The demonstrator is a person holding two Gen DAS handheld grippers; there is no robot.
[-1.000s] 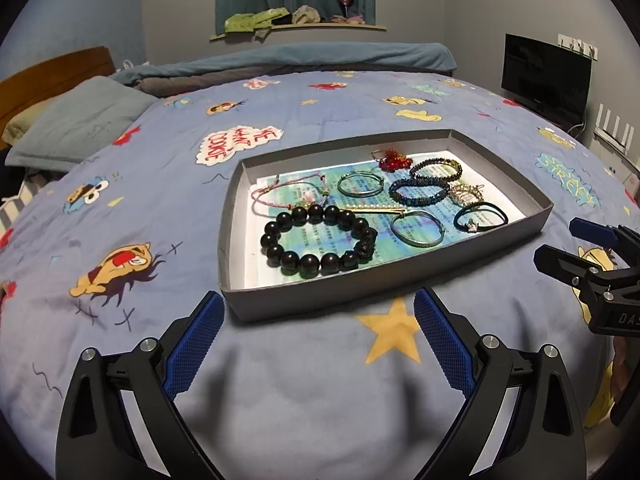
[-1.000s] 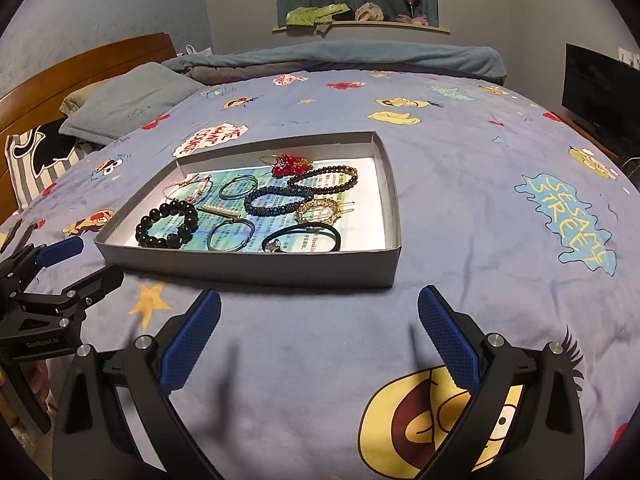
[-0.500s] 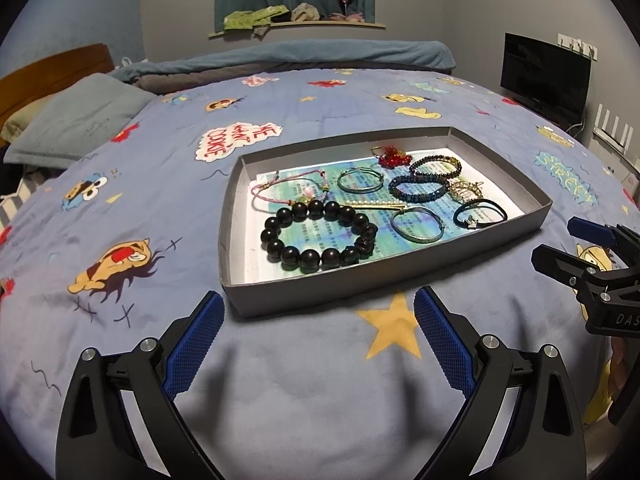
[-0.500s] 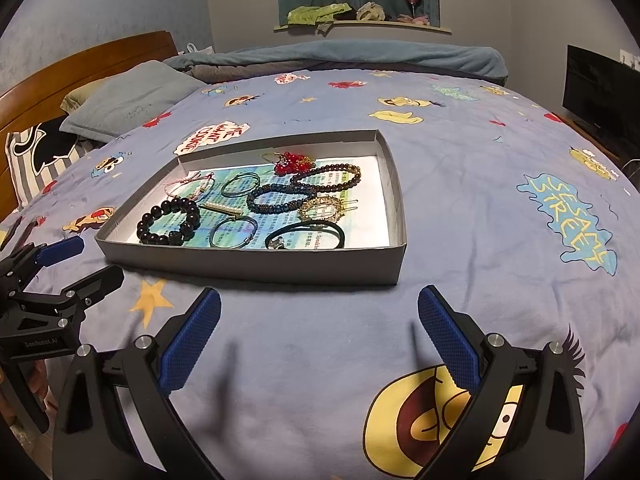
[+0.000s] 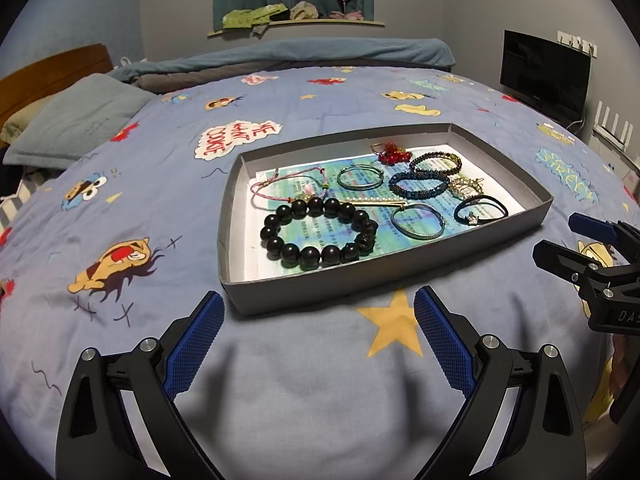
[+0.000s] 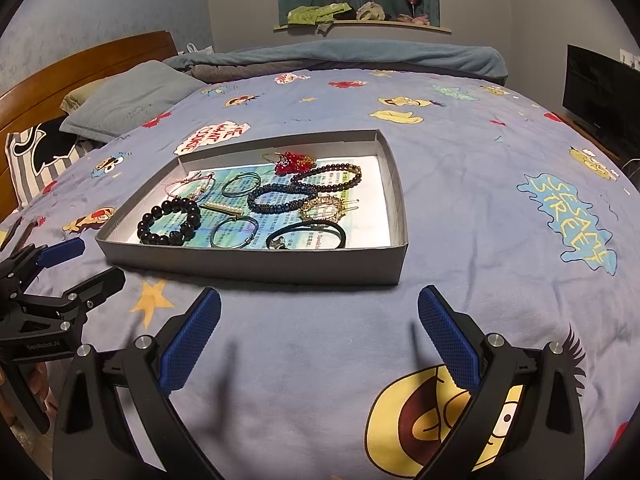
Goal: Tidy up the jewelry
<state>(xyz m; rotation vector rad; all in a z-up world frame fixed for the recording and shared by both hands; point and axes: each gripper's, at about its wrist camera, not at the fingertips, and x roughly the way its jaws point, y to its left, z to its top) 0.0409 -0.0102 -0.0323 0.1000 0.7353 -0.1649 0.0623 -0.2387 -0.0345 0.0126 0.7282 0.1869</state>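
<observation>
The grey tray (image 5: pixel 384 284) sits on the cartoon bedspread (image 5: pixel 168 208), and both tools hover just short of its near wall: the left gripper (image 5: pixel 316 336) and the right gripper (image 6: pixel 318 332) each have their blue pads spread wide, holding nothing. The likeliest trouble is in the tray's far right part, where the red bead cluster (image 5: pixel 394 155), two dark beaded bracelets (image 5: pixel 419 185) and the gold clip (image 5: pixel 466 188) overlap or touch; pinching one could drag a neighbour out with it. The thin pink cord bracelet (image 5: pixel 286 188) lies flat on the paper liner and may slip between the pads (the soft bed under the tray could also let it tip if pressed). By my count the tray holds ten pieces: one large black bead bracelet (image 5: pixel 318 234) nearest the left corner, one pink cord, two thin bangles (image 5: pixel 418 222), two dark beaded strands, one red cluster, one gold clip, one pearl bar (image 6: pixel 222 209), one black band (image 5: pixel 482 210).
</observation>
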